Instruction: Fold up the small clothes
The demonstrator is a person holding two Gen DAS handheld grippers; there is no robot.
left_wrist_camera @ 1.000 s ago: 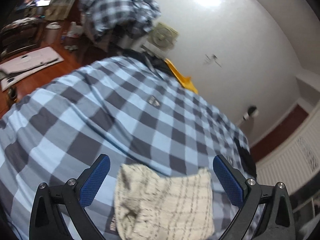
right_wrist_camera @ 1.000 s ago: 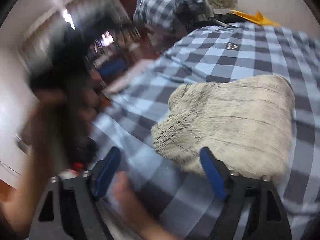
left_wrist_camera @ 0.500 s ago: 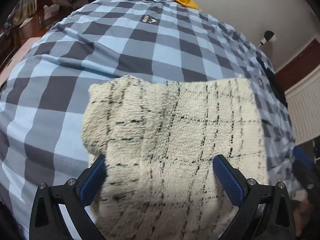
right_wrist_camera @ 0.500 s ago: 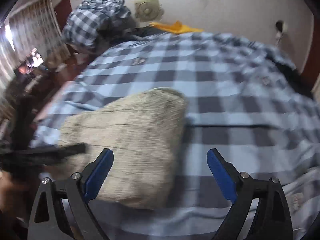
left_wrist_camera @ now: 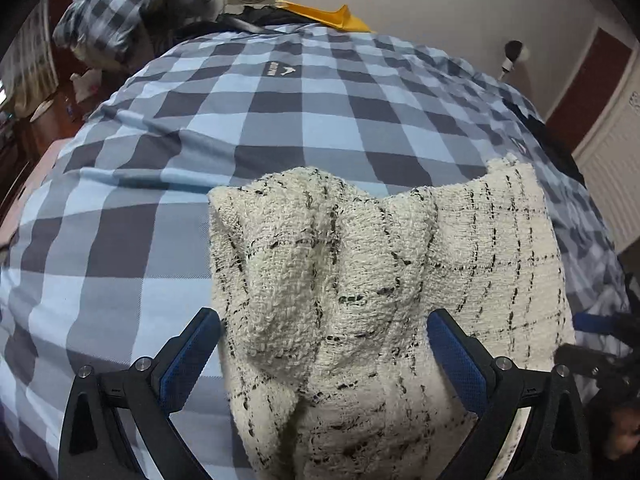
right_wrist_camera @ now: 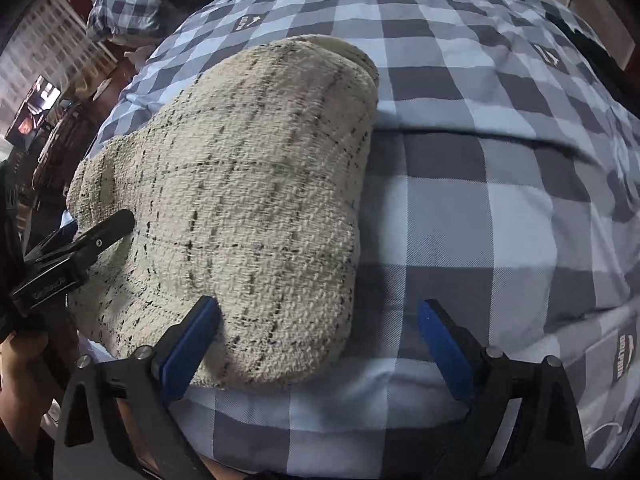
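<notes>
The cream cloth with thin dark lines lies on the checked blue bedcover, bunched into folds. The left gripper stands wide open with the cloth's raised folds between its blue pads – not squeezed. The right gripper is open too – the cloth's near edge lies by its left finger, the right one over bare bedcover.

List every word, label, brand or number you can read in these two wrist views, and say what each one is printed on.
No text can be read with certainty.
Small logo patches on the checked bedcover, one at and one at: lettering too small and distorted to read.
Pale print on the left gripper body, seen from the right wrist view at: too blurred to read.
Cream towel: no text visible.
</notes>
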